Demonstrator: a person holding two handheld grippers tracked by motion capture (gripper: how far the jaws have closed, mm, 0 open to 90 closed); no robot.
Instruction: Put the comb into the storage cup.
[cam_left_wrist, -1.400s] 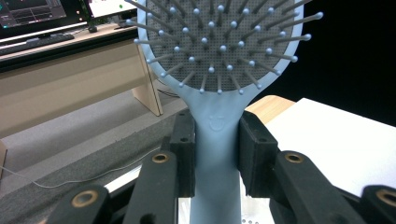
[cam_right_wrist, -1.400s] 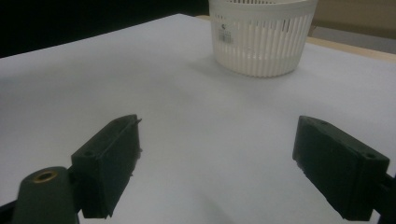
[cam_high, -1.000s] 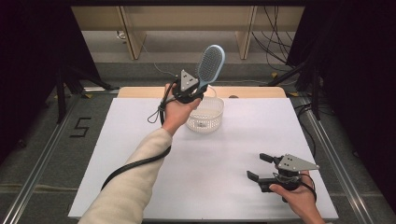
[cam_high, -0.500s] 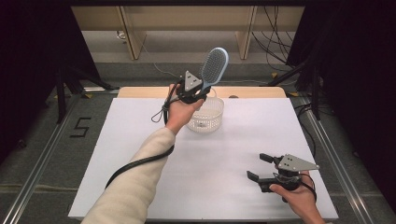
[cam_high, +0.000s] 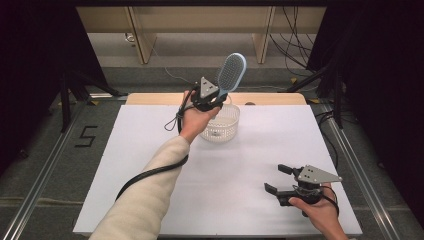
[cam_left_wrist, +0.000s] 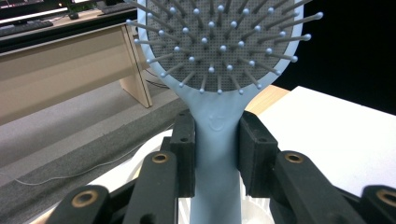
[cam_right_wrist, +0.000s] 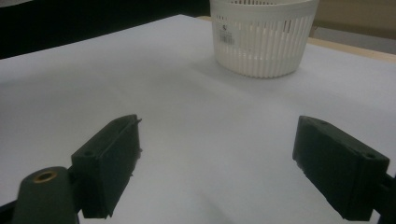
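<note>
A light blue hairbrush (cam_high: 231, 72) with a grey bristle pad is held up above the white slatted basket (cam_high: 221, 125) at the table's far middle. My left gripper (cam_high: 216, 99) is shut on the brush's handle (cam_left_wrist: 215, 154), head pointing up and away, bristles (cam_left_wrist: 219, 42) facing the camera in the left gripper view. My right gripper (cam_high: 278, 178) rests low near the table's front right, open, with nothing between its fingers (cam_right_wrist: 109, 163). The basket (cam_right_wrist: 264, 35) stands some way ahead of it in the right gripper view.
The white tabletop (cam_high: 150, 150) spreads around the basket. A wooden strip (cam_high: 270, 98) edges the table's far side, with desk legs and cables on the floor beyond. Metal rails (cam_high: 350, 155) run along both sides.
My left gripper has lifted the hairbrush slightly higher and a little to the right over the basket. The right gripper has stayed put.
</note>
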